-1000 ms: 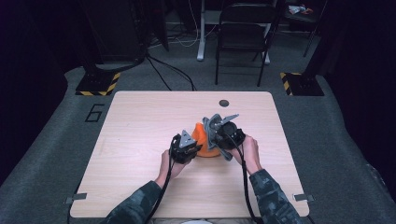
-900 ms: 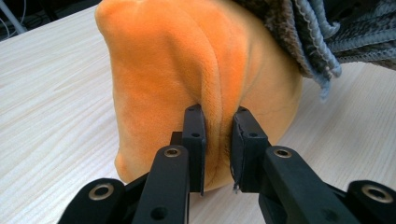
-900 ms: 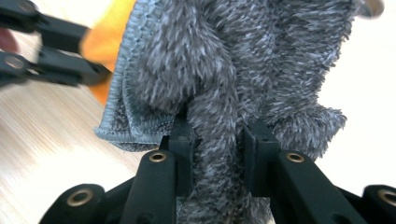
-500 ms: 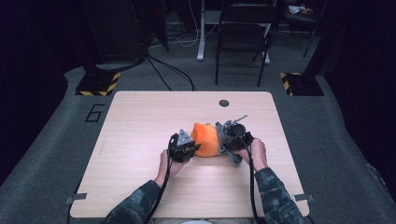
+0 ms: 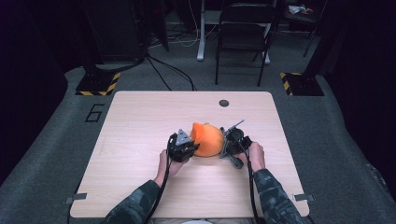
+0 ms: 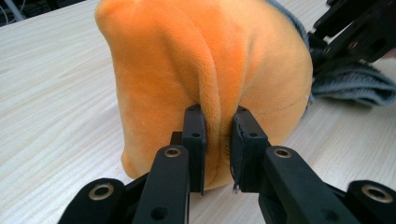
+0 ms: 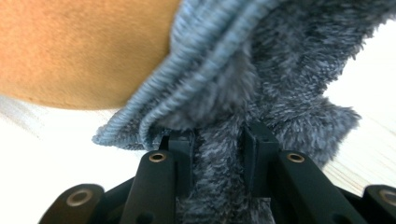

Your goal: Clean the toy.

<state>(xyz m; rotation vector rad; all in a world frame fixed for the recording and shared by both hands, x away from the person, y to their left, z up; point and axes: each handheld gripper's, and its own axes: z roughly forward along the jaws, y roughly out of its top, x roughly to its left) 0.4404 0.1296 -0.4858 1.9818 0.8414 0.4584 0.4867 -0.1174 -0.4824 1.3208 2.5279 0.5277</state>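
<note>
Your left tongs [image 6: 217,140] pinch the orange plush [image 5: 208,139] at 9 o'clock, right tongs [image 7: 217,154] pinch its grey cuff [image 7: 261,93] at 3 o'clock; next, probably pull them apart.

A large digit 6 [image 5: 95,112] stands on the grey floor just off the table's [image 5: 140,107] far left corner; nothing else is legible.

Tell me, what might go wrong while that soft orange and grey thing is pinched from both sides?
The left tool pinches only a narrow fold of the orange plush, so the slippery pile could slide out. The right tool grips the fuzzy grey lining near its ribbed edge; pulling the hands apart might stretch or strain the seam. If one grip slips, the piece would probably slump onto the table.
</note>
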